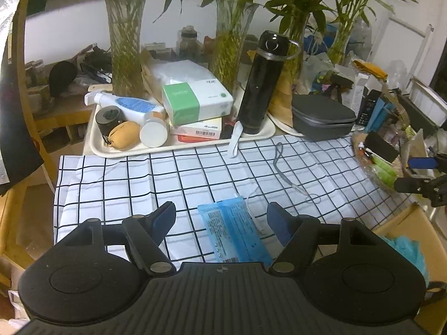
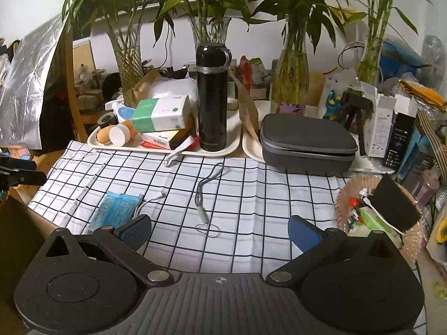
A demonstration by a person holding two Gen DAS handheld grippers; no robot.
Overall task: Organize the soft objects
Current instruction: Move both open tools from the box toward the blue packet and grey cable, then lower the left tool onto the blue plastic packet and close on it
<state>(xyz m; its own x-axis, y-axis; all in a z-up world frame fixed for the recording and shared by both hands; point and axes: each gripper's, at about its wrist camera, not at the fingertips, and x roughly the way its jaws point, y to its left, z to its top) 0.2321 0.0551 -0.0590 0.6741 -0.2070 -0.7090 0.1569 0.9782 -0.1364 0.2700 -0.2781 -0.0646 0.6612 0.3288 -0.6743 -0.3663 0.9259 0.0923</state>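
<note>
Flat blue plastic-wrapped soft pack (image 1: 234, 229) lies between the spread fingers of the left gripper (image 1: 222, 217), long axis along its reach. Right gripper (image 2: 220, 230), also spread, empty, sits farther off; left is nearer.

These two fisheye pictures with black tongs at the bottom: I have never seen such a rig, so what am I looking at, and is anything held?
No robot here: a person holds one pair of tongs in each hand, and each carries a camera looking forward along its two fingers. One picture comes from the left tongs, the other from the right tongs.

Both look over a checked cloth. On it lie a blue packet, a white cable and a grey lanyard. Behind stand a tray with a black flask and a tissue box, and a grey case. A basket sits at the right.

Both tongs are open and hold nothing; the left ones straddle the packet.
</note>
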